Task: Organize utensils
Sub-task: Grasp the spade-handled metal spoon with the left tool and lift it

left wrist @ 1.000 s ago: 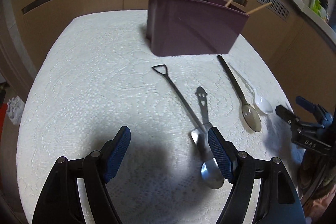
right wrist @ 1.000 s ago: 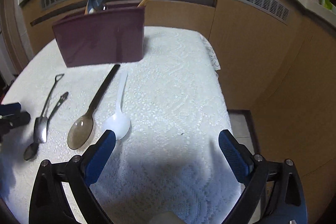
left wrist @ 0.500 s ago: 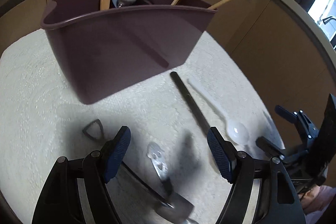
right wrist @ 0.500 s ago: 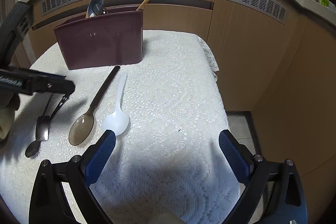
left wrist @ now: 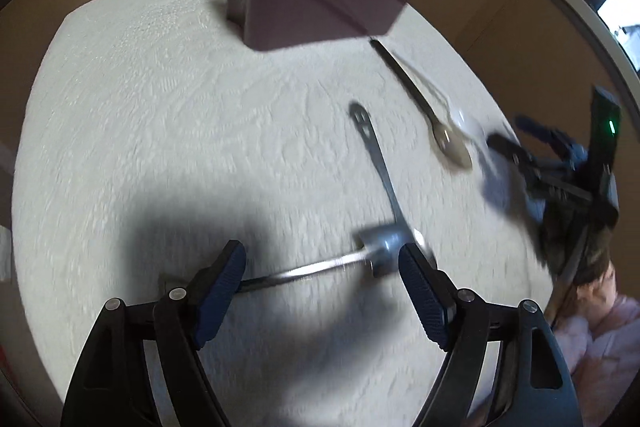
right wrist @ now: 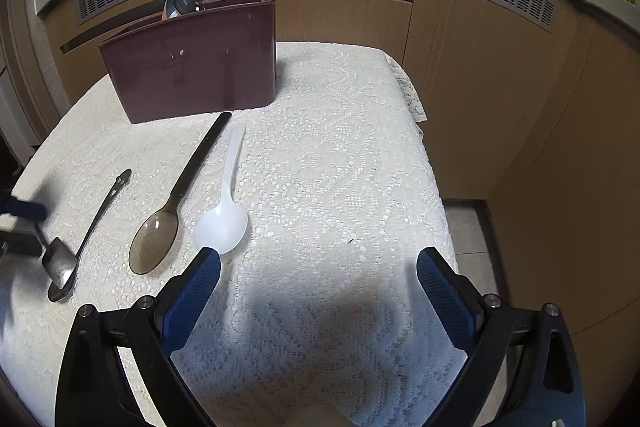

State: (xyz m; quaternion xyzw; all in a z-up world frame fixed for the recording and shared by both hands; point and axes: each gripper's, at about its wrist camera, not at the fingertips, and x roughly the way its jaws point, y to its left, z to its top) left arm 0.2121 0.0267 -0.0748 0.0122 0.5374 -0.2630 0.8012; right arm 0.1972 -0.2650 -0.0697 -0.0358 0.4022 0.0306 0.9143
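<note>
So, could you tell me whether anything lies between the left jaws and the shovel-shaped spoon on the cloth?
Nothing visible does. The left gripper, its jaws opening, straddles the shovel-shaped spoon, whose handle lies crosswise between them. The smiley-handled spoon crosses under its blade near the right pad, so it may get nudged.

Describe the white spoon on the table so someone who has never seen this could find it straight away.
Start at the maroon utensil holder on the lace tablecloth. Two spoons lie side by side in front of it. The white plastic spoon is the right one, opaque and pale, beside the smoky translucent spoon with a black handle.
</note>
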